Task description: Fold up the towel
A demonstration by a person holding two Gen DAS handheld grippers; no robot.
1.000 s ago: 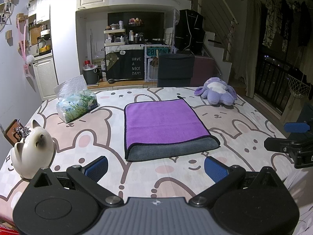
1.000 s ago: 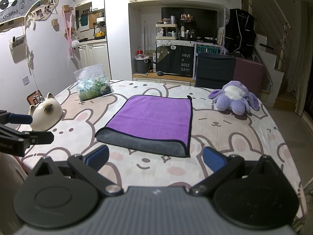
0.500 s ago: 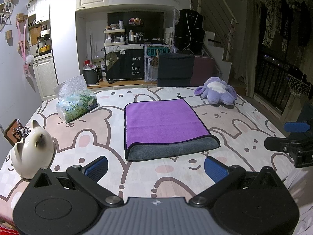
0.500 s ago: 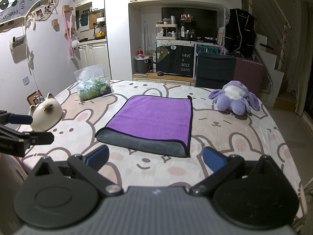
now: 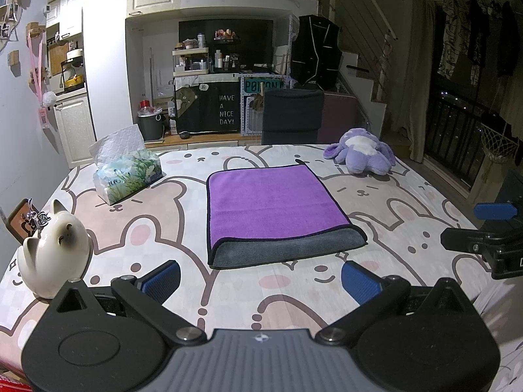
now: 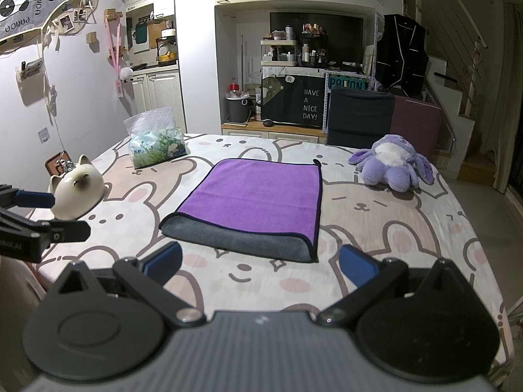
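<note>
A purple towel (image 5: 271,202) with a grey underside lies folded flat in the middle of the table, its grey fold edge toward me; it also shows in the right wrist view (image 6: 258,199). My left gripper (image 5: 260,281) is open and empty, held back from the towel's near edge. My right gripper (image 6: 260,266) is open and empty, also short of the near edge. The right gripper shows at the right edge of the left wrist view (image 5: 483,241), and the left gripper at the left edge of the right wrist view (image 6: 39,225).
The table has a bunny-print cloth (image 5: 376,202). A tissue pack (image 5: 127,173) stands at the back left, a ceramic cat (image 5: 55,251) at the near left, a purple plush toy (image 5: 362,156) at the back right. A dark chair (image 5: 292,116) stands behind the table.
</note>
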